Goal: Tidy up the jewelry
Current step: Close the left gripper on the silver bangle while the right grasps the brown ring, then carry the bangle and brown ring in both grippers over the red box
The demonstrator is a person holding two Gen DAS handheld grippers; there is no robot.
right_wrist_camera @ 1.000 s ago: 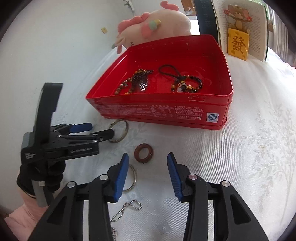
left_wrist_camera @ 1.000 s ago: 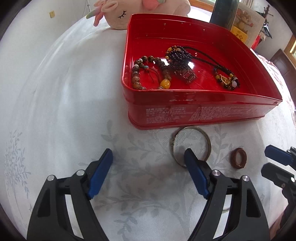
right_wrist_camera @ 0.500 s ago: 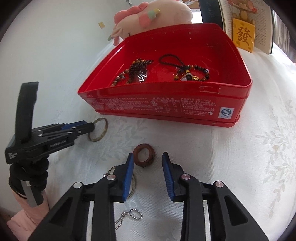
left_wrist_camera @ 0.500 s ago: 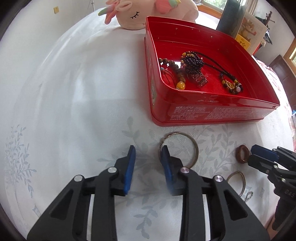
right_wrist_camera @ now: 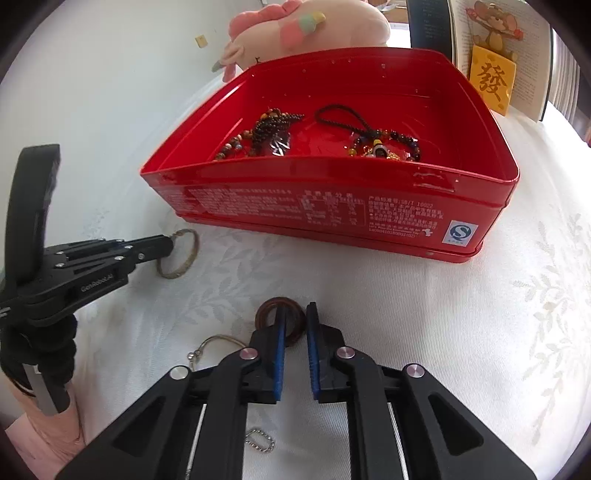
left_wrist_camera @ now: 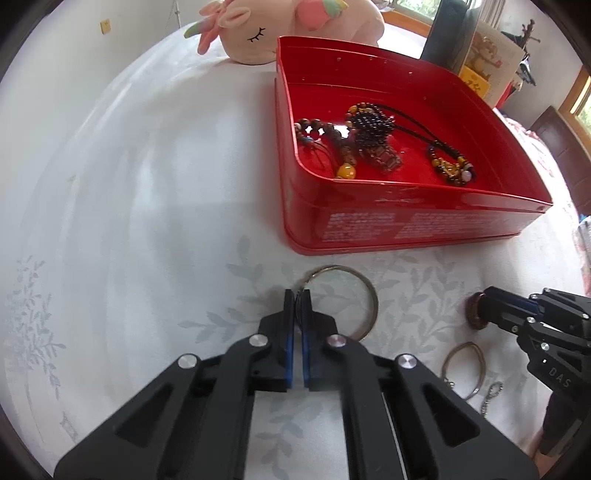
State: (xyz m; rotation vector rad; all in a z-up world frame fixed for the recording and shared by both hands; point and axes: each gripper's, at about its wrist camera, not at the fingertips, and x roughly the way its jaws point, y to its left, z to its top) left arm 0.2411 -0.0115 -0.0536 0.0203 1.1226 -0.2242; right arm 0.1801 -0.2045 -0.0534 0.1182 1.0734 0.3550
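Left gripper clamped on metal bangle, right gripper clamped on brown wooden ring, both beside red tin.

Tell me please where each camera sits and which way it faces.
Left wrist: on the left gripper, looking down along its fingers at the metal bangle it pinches; right gripper at right edge.
Right wrist: on the right gripper, looking down at the brown ring it clamps; left gripper and a sleeve at left.
Both share the red tin, pink plush toy and white tablecloth.
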